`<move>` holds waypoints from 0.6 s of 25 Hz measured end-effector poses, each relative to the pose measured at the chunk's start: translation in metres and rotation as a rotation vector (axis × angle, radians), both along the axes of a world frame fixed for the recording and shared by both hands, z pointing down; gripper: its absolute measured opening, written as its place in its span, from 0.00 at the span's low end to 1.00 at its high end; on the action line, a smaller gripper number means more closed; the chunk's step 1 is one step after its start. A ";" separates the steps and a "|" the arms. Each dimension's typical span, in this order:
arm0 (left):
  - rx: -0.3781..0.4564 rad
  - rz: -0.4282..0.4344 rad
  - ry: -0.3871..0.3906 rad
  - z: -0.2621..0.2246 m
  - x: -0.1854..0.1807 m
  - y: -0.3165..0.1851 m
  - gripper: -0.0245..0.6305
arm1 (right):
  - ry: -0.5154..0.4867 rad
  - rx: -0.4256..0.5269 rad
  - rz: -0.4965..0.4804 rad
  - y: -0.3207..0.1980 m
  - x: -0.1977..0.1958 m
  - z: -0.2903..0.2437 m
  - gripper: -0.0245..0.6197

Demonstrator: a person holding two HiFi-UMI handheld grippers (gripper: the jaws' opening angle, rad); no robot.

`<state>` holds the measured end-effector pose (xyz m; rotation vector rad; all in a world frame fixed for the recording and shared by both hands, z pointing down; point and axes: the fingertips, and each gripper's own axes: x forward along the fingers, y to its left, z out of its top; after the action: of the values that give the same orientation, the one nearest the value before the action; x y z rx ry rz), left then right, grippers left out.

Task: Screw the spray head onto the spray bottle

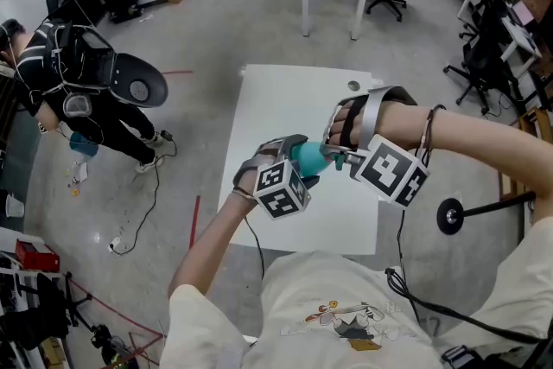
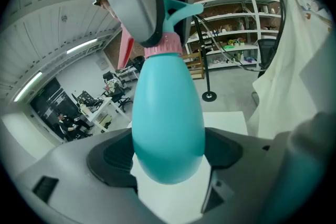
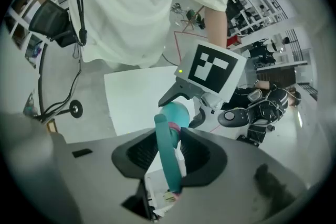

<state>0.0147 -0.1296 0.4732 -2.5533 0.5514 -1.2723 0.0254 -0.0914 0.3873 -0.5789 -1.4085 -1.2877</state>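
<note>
Got the spray bottle (image 2: 168, 113) clamped wide in the left claw (image 2: 168, 162) over the table (image 1: 285, 99), long axis running to 12 o'clock. Pinching the spray head (image 3: 169, 152) on its neck with the right claw (image 3: 170, 160).

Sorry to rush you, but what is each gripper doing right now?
Left gripper: closed on the spray bottle.
Right gripper: closed on the spray head.

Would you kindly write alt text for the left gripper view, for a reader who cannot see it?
A teal spray bottle is clamped between the left gripper's fingers above a white table, its pink collar and teal spray head on top, where the right gripper meets it.
</note>
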 end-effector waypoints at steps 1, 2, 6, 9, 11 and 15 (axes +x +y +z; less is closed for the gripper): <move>0.006 -0.015 0.000 0.000 -0.001 -0.002 0.64 | -0.018 -0.019 0.038 -0.002 -0.002 -0.001 0.24; 0.011 -0.028 0.000 0.000 -0.003 -0.003 0.64 | -0.038 -0.045 0.081 -0.003 -0.004 -0.001 0.24; 0.031 -0.094 -0.008 -0.001 -0.010 -0.010 0.64 | -0.106 -0.143 0.280 -0.012 -0.009 0.000 0.24; 0.061 -0.164 -0.007 -0.007 -0.011 -0.018 0.64 | -0.158 -0.200 0.428 -0.021 -0.011 -0.004 0.24; 0.074 -0.213 -0.005 -0.011 -0.013 -0.022 0.64 | -0.196 -0.256 0.548 -0.025 -0.012 -0.007 0.24; 0.141 -0.294 -0.022 -0.018 -0.020 -0.030 0.64 | -0.254 -0.377 0.769 -0.032 -0.015 -0.011 0.24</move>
<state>-0.0054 -0.1597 0.4554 -2.4034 1.0037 -1.2963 0.0102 -0.1236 0.3762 -0.0744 -1.8539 -0.4895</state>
